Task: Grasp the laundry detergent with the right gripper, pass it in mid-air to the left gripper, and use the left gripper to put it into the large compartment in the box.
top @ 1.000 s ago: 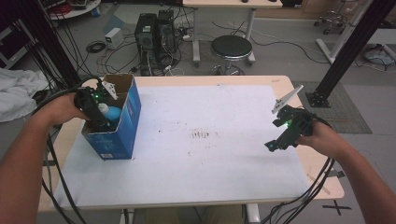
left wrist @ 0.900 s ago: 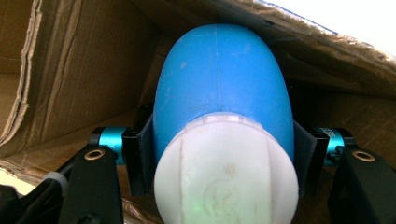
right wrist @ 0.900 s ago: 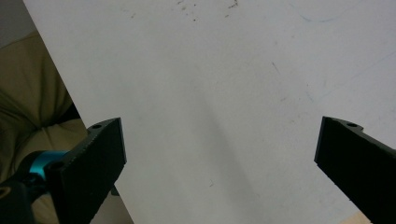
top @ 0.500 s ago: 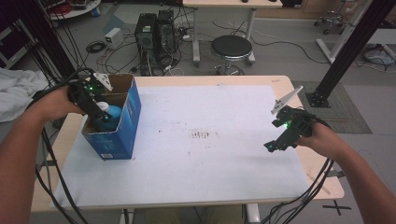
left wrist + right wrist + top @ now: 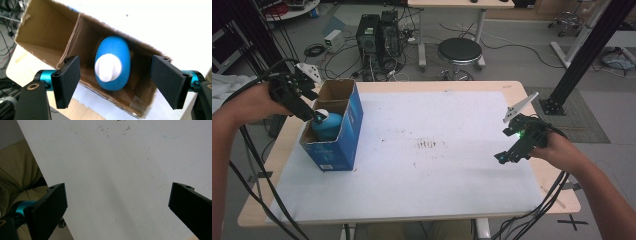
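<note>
A blue bottle with a white cap (image 5: 326, 125) (image 5: 112, 63) stands inside an open blue cardboard box (image 5: 343, 137) (image 5: 47, 37) at the table's left side. My left gripper (image 5: 312, 116) (image 5: 117, 82) hovers just above the box. Its jaws have just been opening and now stand apart on either side of the bottle's top without touching it. At the right of the table my right gripper (image 5: 507, 156) (image 5: 117, 207) is held low over the white sheet, open, with nothing between its fingers.
A white sheet (image 5: 437, 150) covers most of the wooden table (image 5: 512, 87). Cables trail from both grippers over the table edges. Beyond the far edge stand a round black stool (image 5: 459, 50) and computer towers (image 5: 377, 32) on the floor.
My left gripper has let go of the bottle, opened and risen up and to the left out of the box. The bottle stays in the box. The right gripper has not moved.
</note>
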The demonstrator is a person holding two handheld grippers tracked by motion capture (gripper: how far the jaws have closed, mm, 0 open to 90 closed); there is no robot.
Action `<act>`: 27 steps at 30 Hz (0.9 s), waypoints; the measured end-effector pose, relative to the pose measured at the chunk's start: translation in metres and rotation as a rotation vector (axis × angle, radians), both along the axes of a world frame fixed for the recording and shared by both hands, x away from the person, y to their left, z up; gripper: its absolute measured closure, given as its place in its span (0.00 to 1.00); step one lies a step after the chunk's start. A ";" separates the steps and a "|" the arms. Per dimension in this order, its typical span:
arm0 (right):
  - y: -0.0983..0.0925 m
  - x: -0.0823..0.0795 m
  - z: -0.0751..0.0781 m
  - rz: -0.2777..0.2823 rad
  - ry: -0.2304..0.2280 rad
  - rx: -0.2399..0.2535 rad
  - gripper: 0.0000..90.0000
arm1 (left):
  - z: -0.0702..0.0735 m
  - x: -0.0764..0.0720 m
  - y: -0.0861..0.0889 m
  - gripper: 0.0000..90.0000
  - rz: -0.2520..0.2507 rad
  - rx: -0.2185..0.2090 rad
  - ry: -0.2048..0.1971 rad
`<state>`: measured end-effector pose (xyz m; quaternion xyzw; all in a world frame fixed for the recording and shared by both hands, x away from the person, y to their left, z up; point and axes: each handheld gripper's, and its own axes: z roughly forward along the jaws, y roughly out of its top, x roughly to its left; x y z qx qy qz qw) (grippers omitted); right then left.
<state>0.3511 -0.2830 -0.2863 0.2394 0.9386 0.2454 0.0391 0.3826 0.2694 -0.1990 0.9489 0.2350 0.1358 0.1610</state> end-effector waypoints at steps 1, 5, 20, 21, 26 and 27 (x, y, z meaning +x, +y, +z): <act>0.001 0.000 0.000 0.001 -0.002 0.002 0.01 | 0.004 -0.002 -0.002 0.27 0.002 -0.010 -0.007; 0.002 -0.001 0.003 0.002 -0.008 0.004 0.01 | 0.017 -0.011 -0.013 0.27 -0.026 -0.043 -0.021; 0.004 -0.001 0.009 -0.004 -0.014 0.015 0.01 | 0.027 -0.005 -0.091 0.27 -0.158 -0.125 -0.023; 0.005 0.000 0.009 -0.004 -0.013 0.015 0.01 | 0.025 -0.004 -0.098 0.27 -0.181 -0.115 -0.013; 0.008 0.001 0.009 0.003 -0.013 0.010 0.01 | 0.017 -0.001 -0.128 0.26 -0.284 -0.117 0.023; 0.008 0.000 0.009 0.001 -0.011 0.011 0.01 | 0.014 -0.001 -0.133 0.17 -0.299 -0.112 0.027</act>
